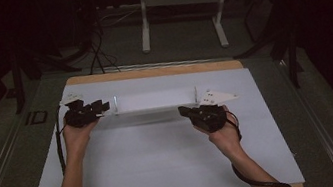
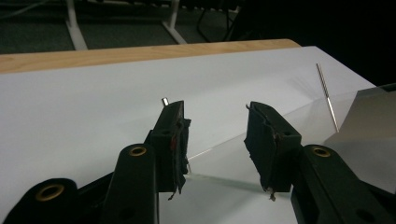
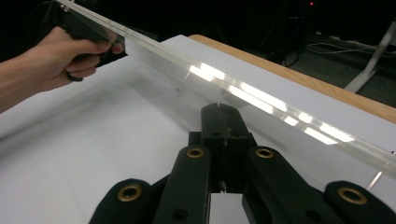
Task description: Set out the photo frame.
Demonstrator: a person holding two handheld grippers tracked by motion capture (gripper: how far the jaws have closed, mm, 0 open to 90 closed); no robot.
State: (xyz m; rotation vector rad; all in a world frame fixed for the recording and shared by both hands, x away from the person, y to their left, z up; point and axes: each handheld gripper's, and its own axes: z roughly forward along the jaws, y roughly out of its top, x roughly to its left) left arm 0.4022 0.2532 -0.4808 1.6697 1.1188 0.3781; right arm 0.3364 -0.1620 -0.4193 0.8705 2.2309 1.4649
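Left gripper (image 1: pixel 105 106), near the far left corner of the tabletop (image 1: pixel 151 72): jaws stand wide. In the left gripper view the end of the clear panel (image 2: pixel 224 154) lies between the pads (image 2: pixel 177 140), but neither pad presses on it.

Clear panel (image 1: pixel 155 99): it stands on edge, running left to right across the far part of the white sheet (image 1: pixel 165 164) and parallel to the far edge. A thin metal pin (image 1: pixel 115 104) sits near each end.

Right gripper (image 1: pixel 182 109), at the panel's right end: jaws are pressed narrow and appear to clamp the panel's lower edge (image 3: pixel 261 100), so in my judgement it carries the load alone.

Step in hand, as judged, is a regrip at the left end. To do it well, keep the right clamp firm and the panel level. Centre the left pads on the panel just inside the pin, then close squarely to avoid twisting or slipping.

Containers: none on the tabletop, no contents to report.
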